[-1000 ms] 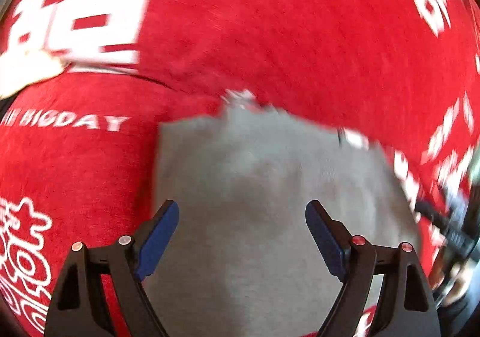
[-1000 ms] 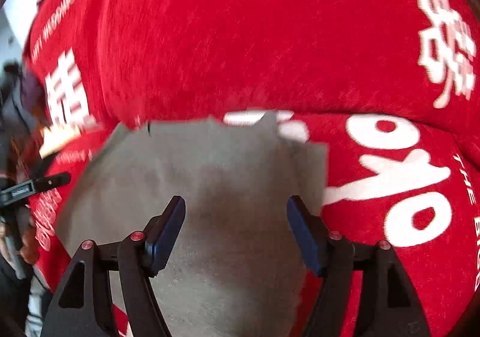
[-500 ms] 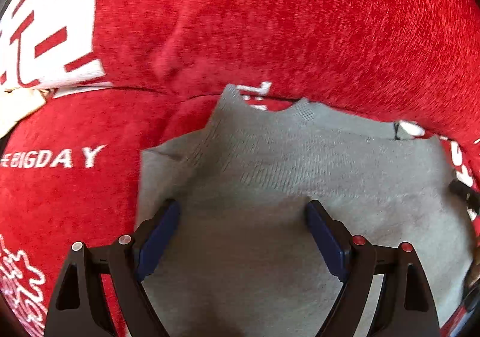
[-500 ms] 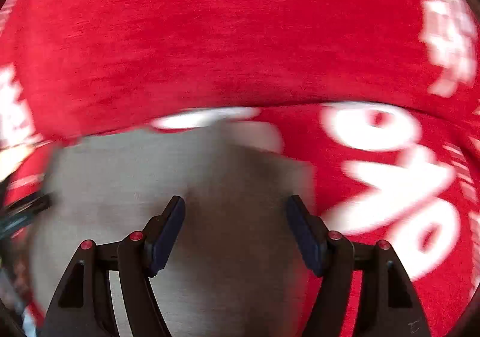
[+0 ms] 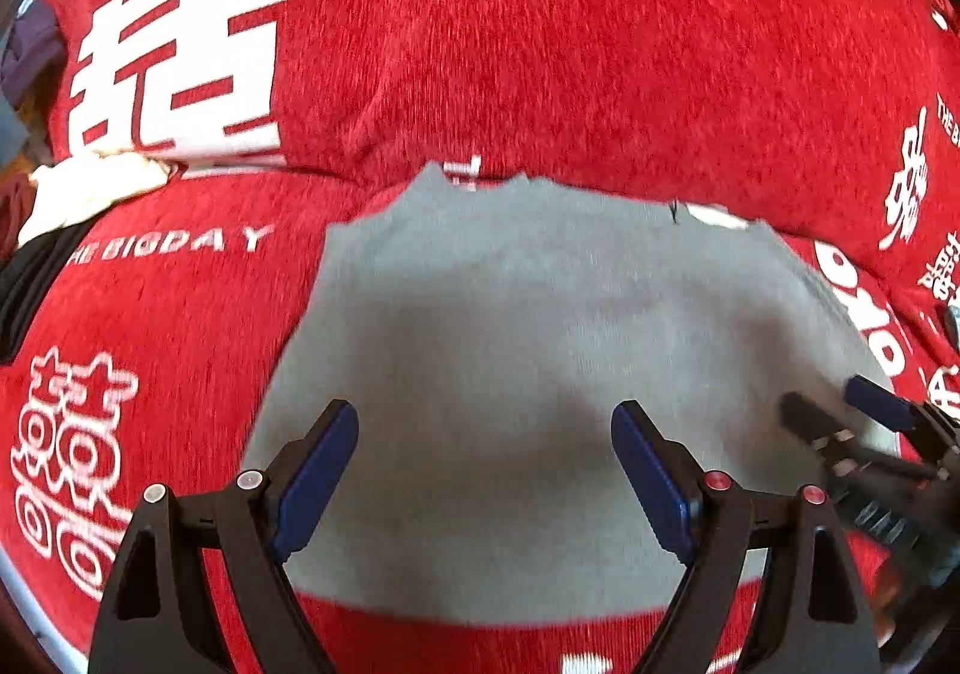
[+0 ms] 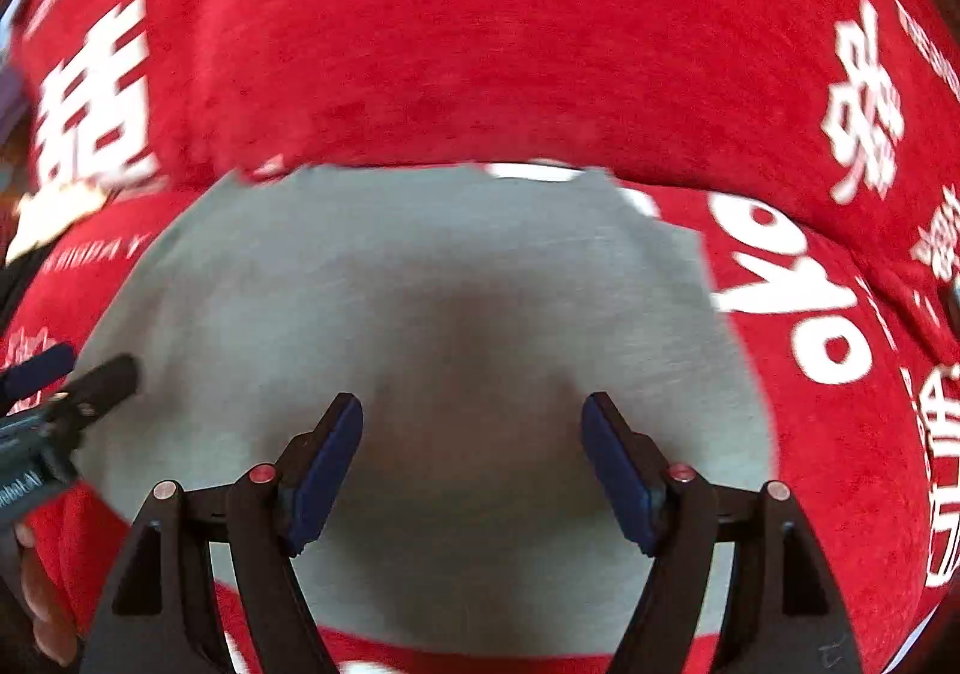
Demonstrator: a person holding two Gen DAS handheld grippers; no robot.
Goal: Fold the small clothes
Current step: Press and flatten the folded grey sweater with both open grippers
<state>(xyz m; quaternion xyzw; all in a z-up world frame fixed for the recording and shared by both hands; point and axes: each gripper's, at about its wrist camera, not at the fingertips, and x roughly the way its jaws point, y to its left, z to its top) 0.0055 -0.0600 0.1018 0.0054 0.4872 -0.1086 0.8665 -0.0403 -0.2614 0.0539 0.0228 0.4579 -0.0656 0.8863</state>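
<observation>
One grey knitted garment [image 5: 540, 326], soft and flat, lies on a red plush cover printed with white characters and lettering [image 5: 540, 44]. It sits on the lower cushion of that cover, its far edge close against the seam where the upright cushion begins. The far edge is uneven, with two small raised points towards its left end; the near edge runs straight across, close to the cameras. In the left wrist view its long axis runs left to right, though lens curvature makes the true proportions uncertain. A small dark mark shows on the far edge; what it is cannot be told.

Grippers counted: two. The left gripper [image 5: 485, 470], black-framed with blue pads, stands wide open above the near half of the garment, nothing between its pads. The right gripper [image 6: 472, 458], same build, is also open and empty over the grey cloth [image 6: 420, 284]; its jaws have just been opening further. Each gripper appears at the edge of the other's view, the two side by side over the garment.

One pale crumpled cloth [image 5: 90, 188] lies at the far left on the seam, well apart from the garment.
</observation>
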